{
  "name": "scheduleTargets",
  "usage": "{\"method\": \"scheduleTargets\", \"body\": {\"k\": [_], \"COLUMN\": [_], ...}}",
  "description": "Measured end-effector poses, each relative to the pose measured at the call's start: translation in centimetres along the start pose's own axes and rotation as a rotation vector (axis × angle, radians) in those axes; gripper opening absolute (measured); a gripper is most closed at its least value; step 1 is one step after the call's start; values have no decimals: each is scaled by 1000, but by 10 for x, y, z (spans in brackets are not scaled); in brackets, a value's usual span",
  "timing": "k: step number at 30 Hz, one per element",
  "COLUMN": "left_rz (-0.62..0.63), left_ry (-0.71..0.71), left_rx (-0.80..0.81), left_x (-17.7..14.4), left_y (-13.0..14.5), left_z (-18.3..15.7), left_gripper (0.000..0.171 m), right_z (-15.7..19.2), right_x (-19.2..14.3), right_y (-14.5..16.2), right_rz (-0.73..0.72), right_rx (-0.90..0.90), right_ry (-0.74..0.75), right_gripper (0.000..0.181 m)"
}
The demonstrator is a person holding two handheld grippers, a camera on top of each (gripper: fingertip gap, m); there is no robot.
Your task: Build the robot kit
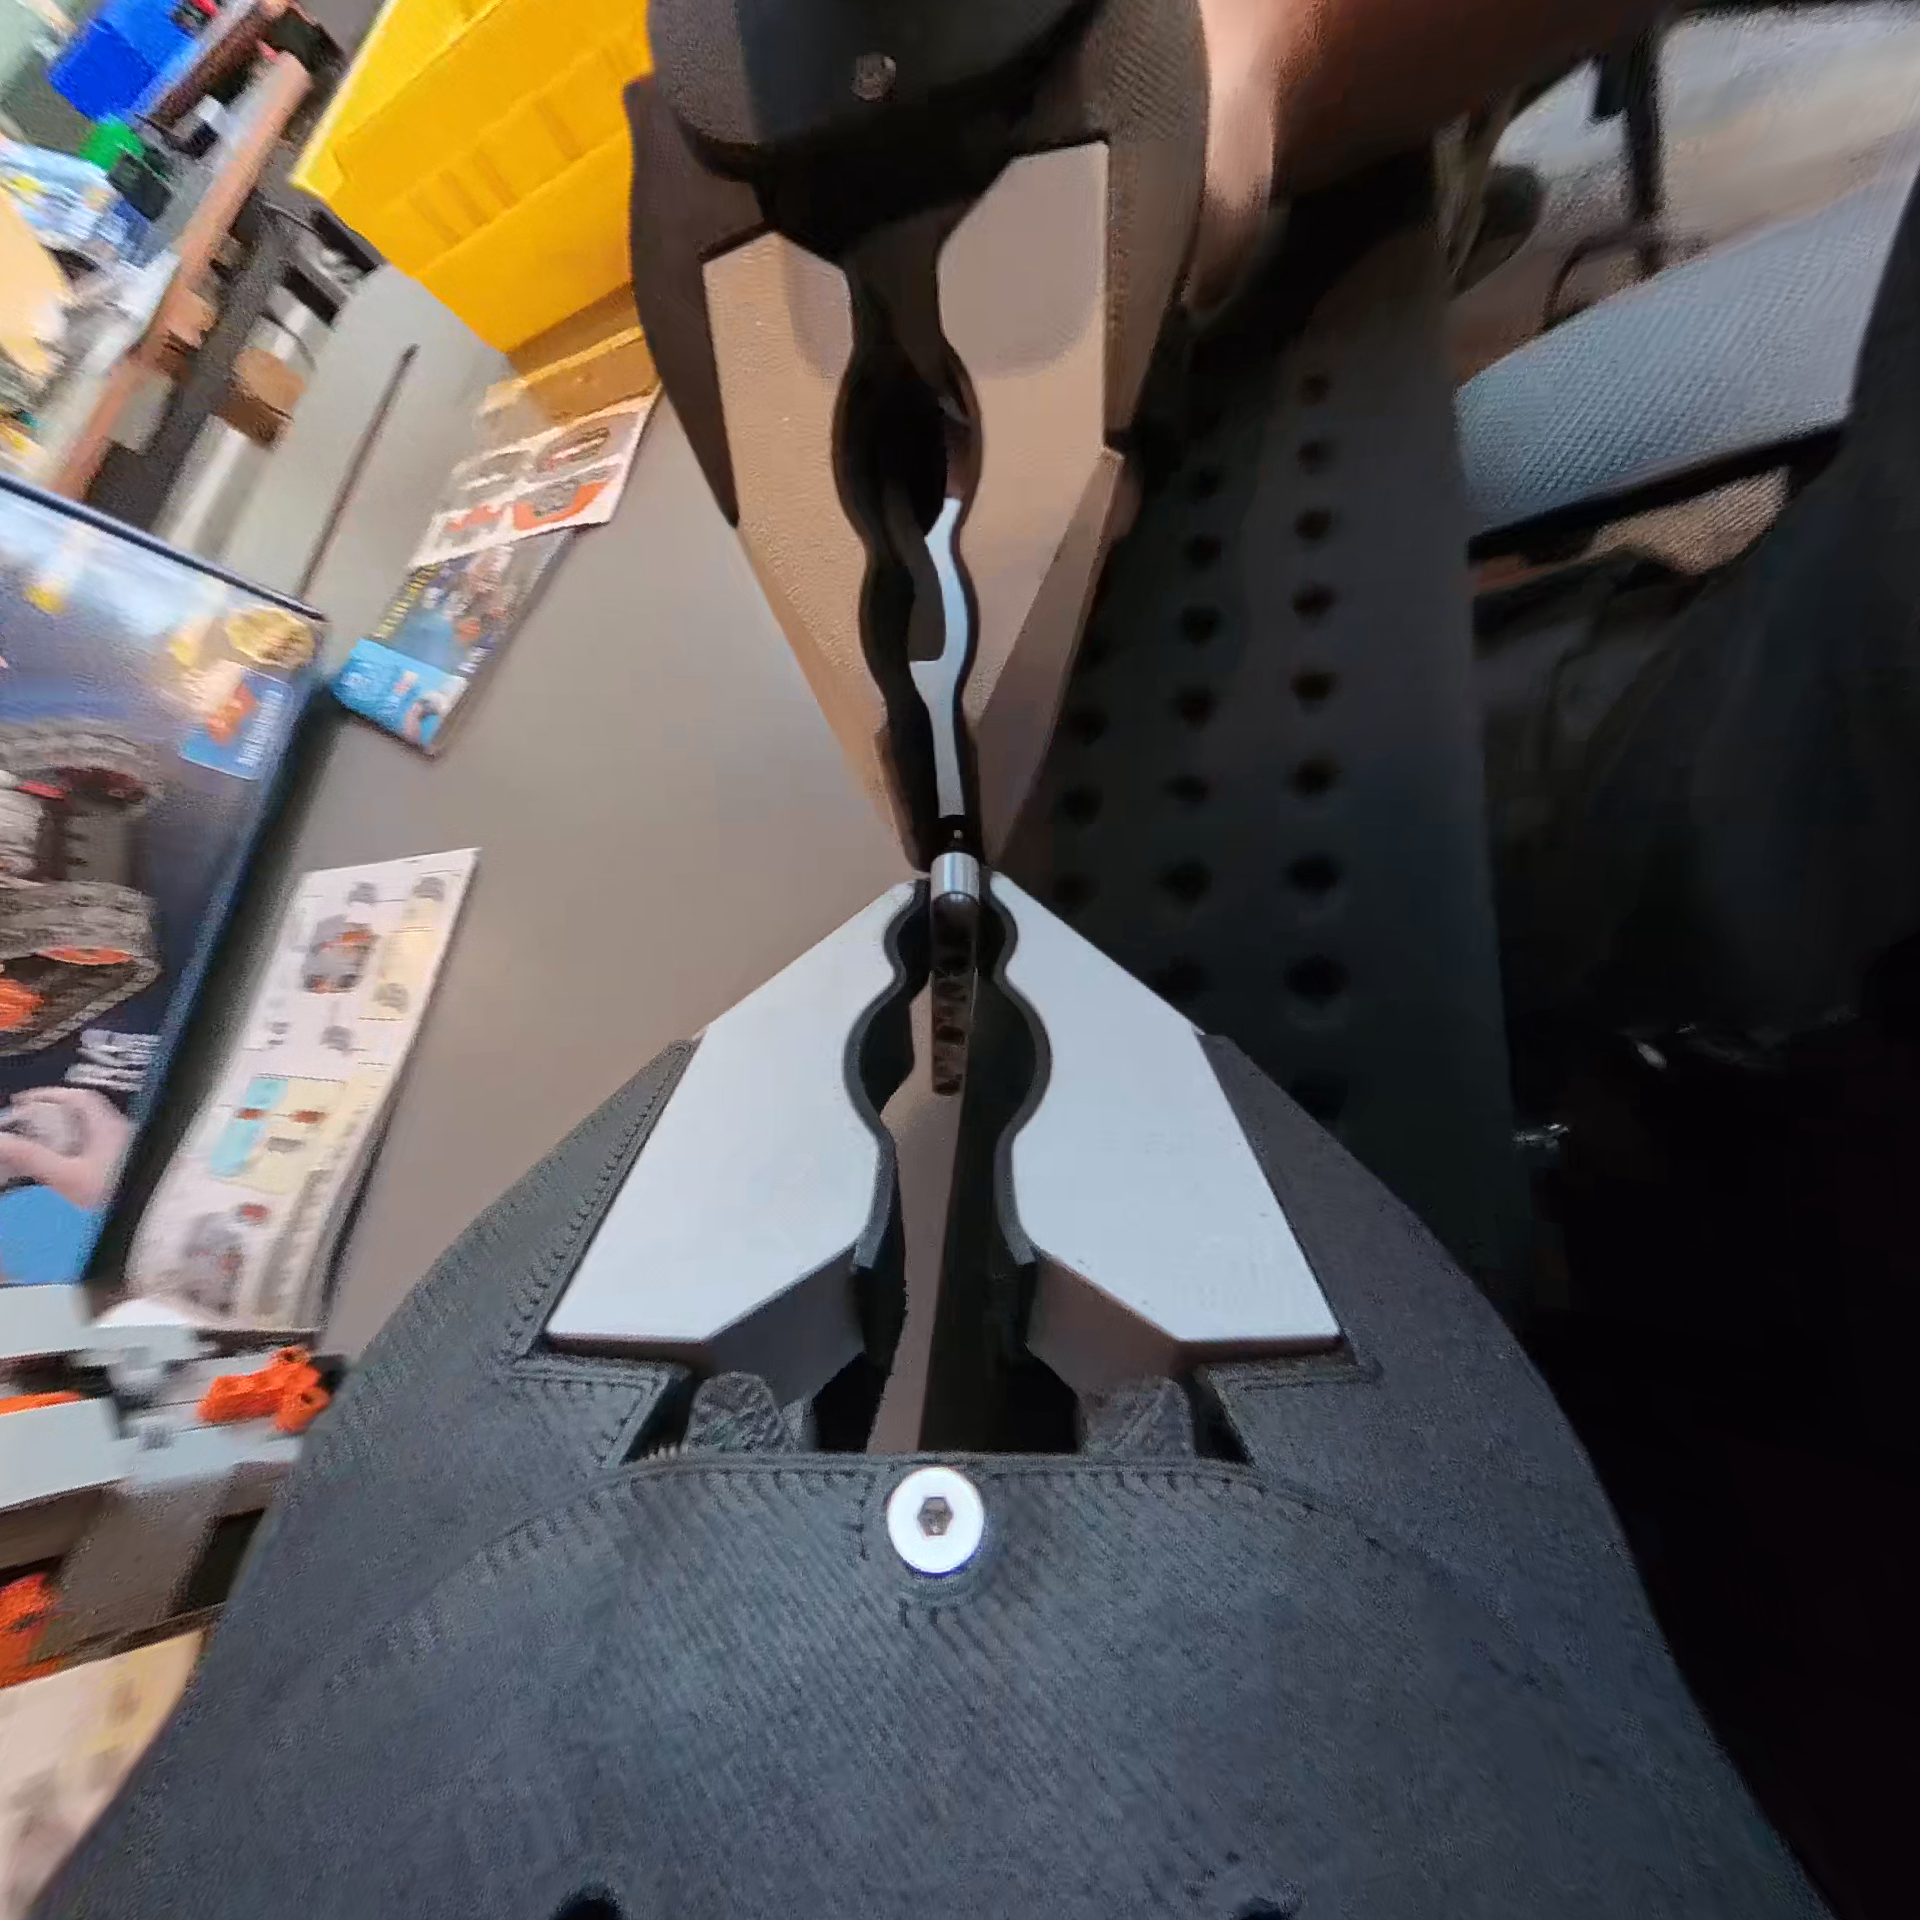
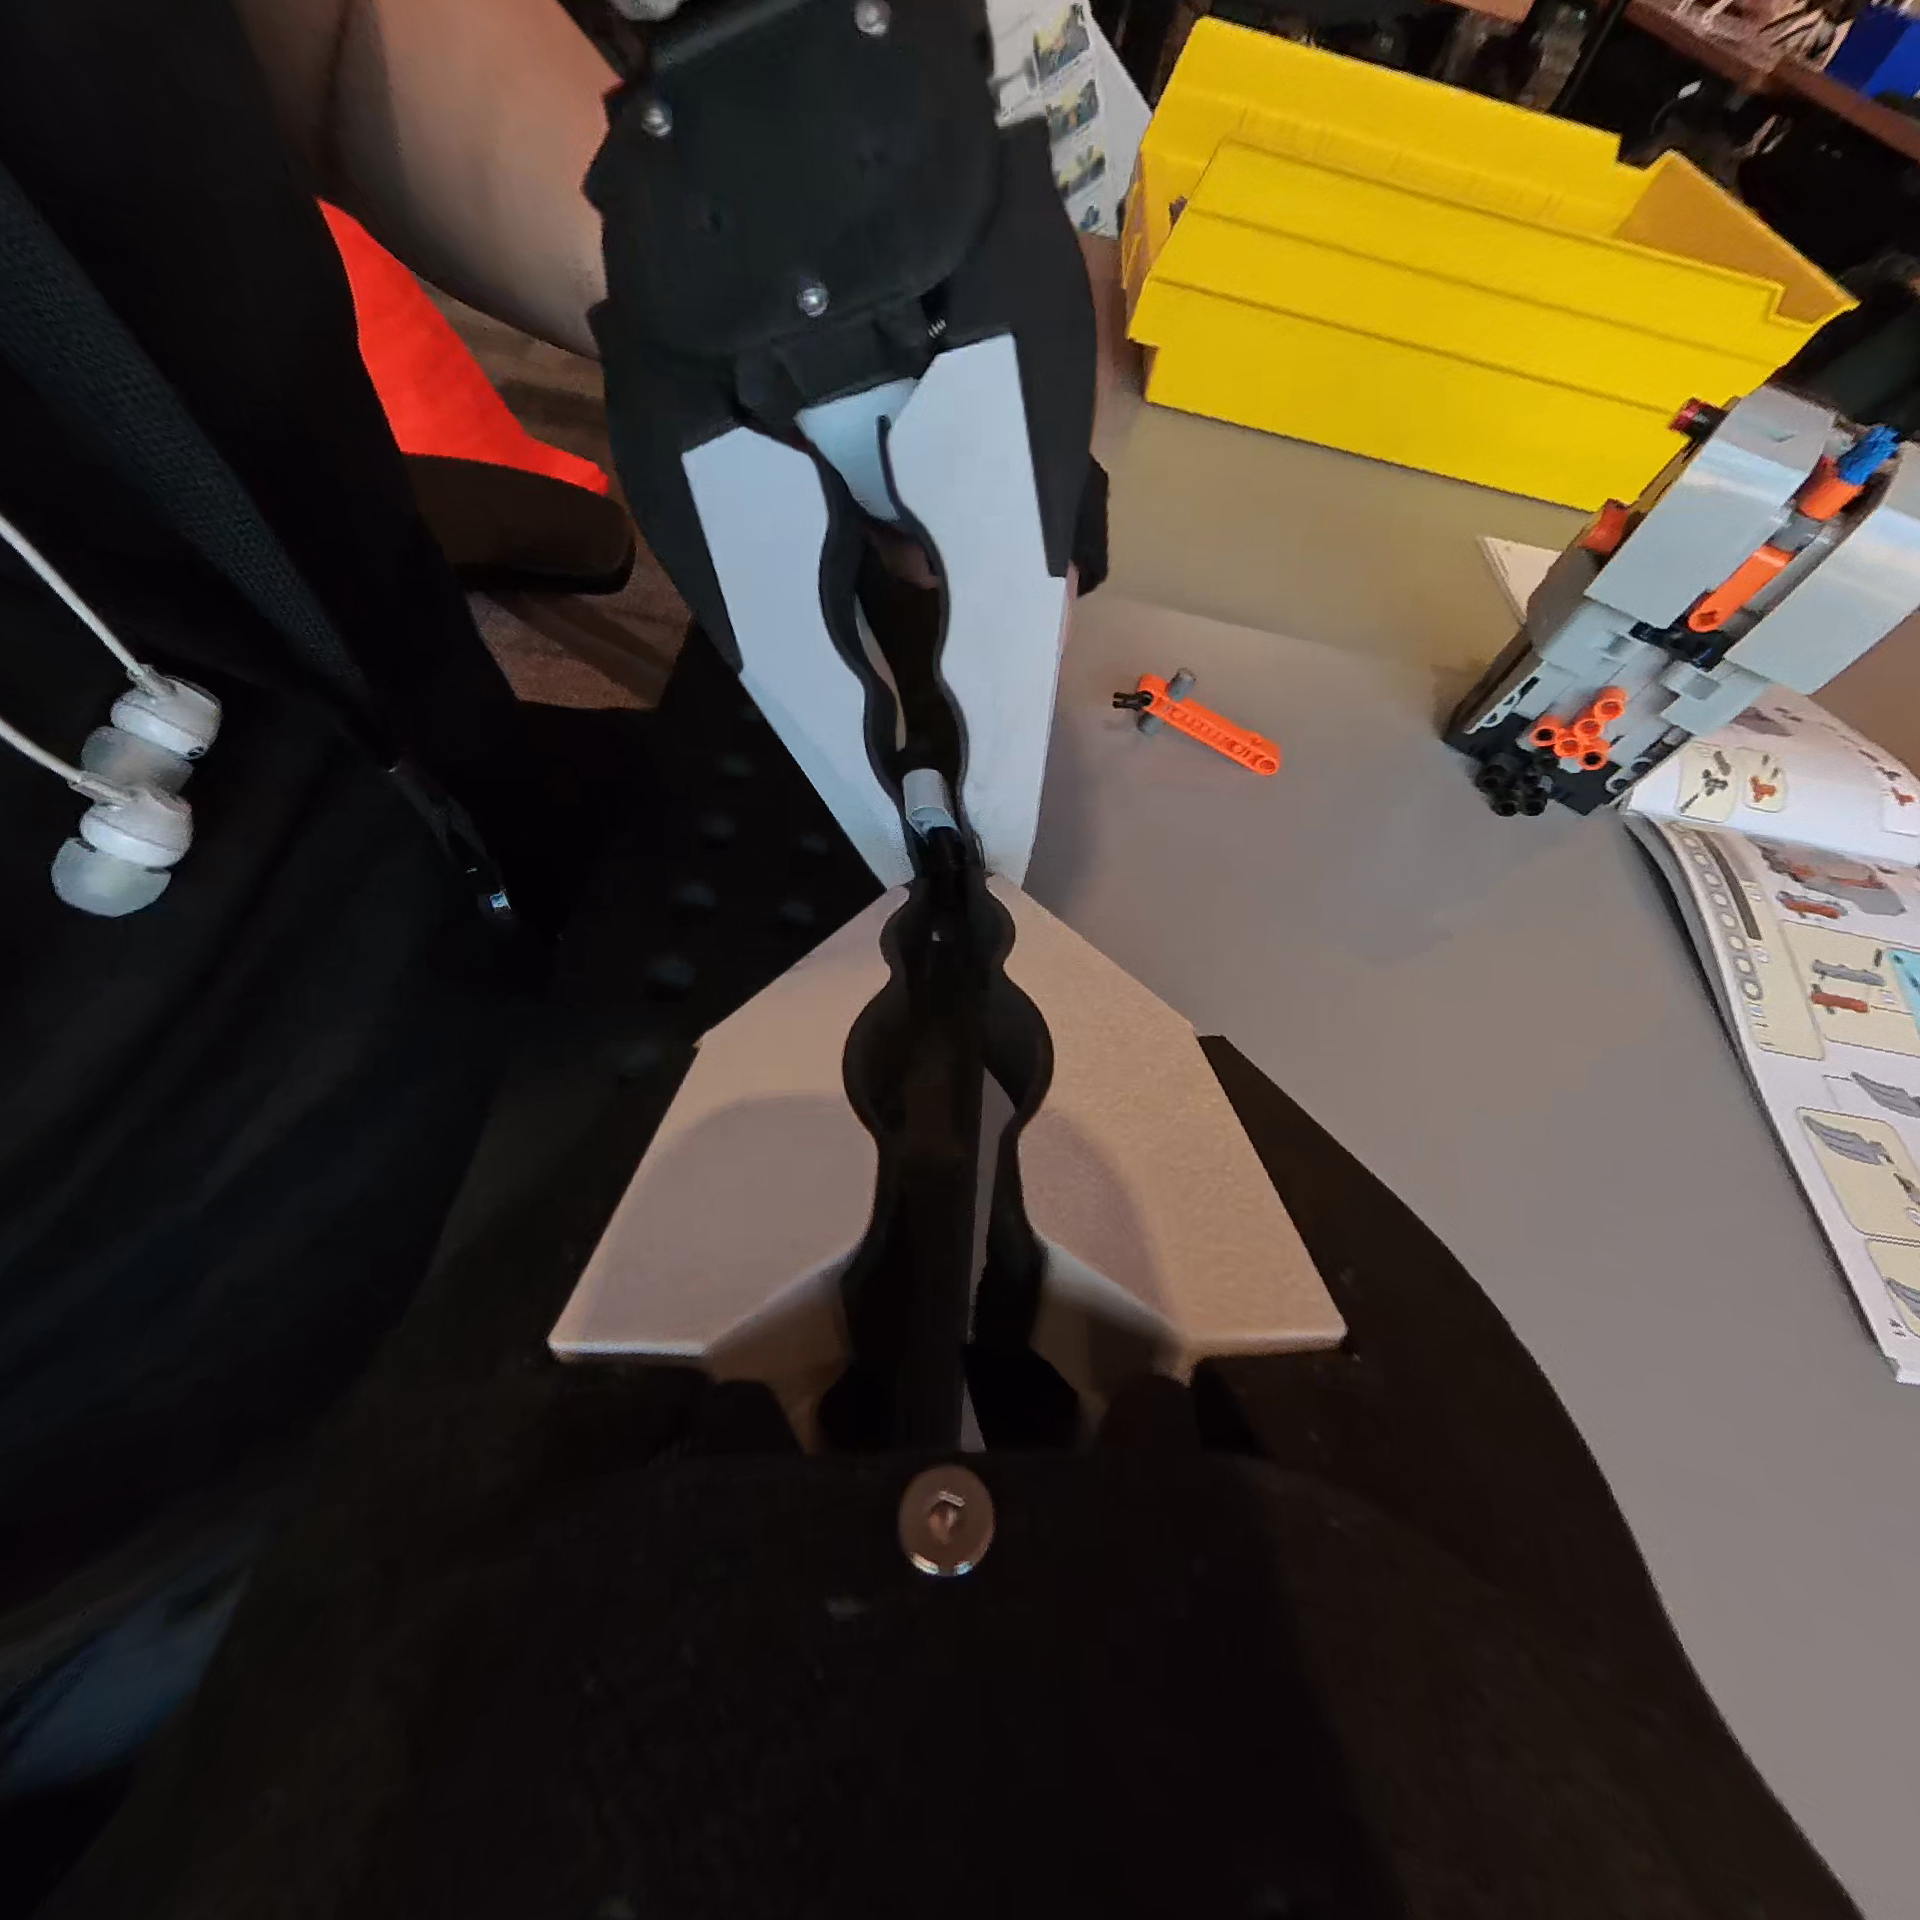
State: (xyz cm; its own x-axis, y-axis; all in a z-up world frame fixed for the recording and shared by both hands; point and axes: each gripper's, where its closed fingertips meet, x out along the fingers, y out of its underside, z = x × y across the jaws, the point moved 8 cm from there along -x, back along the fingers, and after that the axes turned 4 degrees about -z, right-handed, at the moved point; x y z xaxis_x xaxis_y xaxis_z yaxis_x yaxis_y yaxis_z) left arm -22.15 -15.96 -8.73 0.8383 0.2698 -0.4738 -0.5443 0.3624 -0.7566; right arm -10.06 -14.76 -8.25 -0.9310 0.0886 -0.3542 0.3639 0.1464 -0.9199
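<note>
Jaws of both grippers meet tip to tip above the grey tabletop [image 2: 1351,987]: the left gripper [image 1: 951,904] is closed on a thin black perforated beam [image 1: 951,1023], and the right gripper [image 2: 940,904] is closed on a black pin capped by a grey bush [image 2: 925,798]. An orange beam [image 2: 1205,722] lies nearby, with yellow bins [image 2: 1455,312] behind.

Soft indoor light, wide-angle warp, blurred edges

Even overhead light leaves the grey table [image 2: 1351,966] bright with only faint shadows. The black chair [image 1: 1662,935] sinks into near darkness. The box [image 1: 135,883] and booklet [image 2: 1808,1018] smear at the edges, straight lines bow outward, and the yellow bins [image 2: 1455,312] look vivid but slightly soft.
</note>
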Motion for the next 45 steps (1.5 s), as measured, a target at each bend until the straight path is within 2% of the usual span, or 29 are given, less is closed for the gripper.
{"method": "scheduleTargets", "body": {"k": [5,8,14,19,20,21,22,24,25,28,30,33,37,40,42,45], "left_rz": [39,48,-14,-24,17,64,30,-156,-206,-141,-114,-108,-203,-282,-326,-381], "left_ry": [-33,-7,37,22,-22,-95,-116,-36,-29,-80,-68,14,43,48,87,183], "left_rx": [-35,-50,-134,-111,-114,-137,-238,-526,-545,-405,-424,-578,-803,-927,-1023,-1145], "left_x": [1,1,-3,-6,-10,-21,-35,-53,-53,-40,-31,-19,-16,-20,-23,-23], "left_y": [5,9,14,15,21,33,44,39,34,27,25,23,23,30,36,40], "left_z": [-1,0,6,5,11,22,35,52,57,61,64,69,79,88,91,93], "left_gripper": [6,7,7,7,7,6,6,6,6,6,6,6,6,5,5,5], "right_z": [2,1,-2,0,-3,-14,-21,-27,-30,-46,-54,-67,-74,-74,-75,-75], "right_x": [8,11,12,10,6,-9,-27,-55,-60,-59,-51,-41,-36,-39,-51,-76], "right_y": [0,1,-4,-4,3,20,28,14,10,21,35,49,59,61,56,40], "right_rz": [57,88,127,136,209,352,307,60,49,107,113,148,244,226,170,-15], "right_rx": [-62,-78,-101,-117,-135,-191,-135,55,58,104,223,329,334,337,331,358], "right_ry": [34,33,29,37,84,172,215,200,211,252,209,173,172,186,229,291], "right_gripper": [12,7,7,7,5,5,5,4,5,5,6,6,9,30,33,32]}}
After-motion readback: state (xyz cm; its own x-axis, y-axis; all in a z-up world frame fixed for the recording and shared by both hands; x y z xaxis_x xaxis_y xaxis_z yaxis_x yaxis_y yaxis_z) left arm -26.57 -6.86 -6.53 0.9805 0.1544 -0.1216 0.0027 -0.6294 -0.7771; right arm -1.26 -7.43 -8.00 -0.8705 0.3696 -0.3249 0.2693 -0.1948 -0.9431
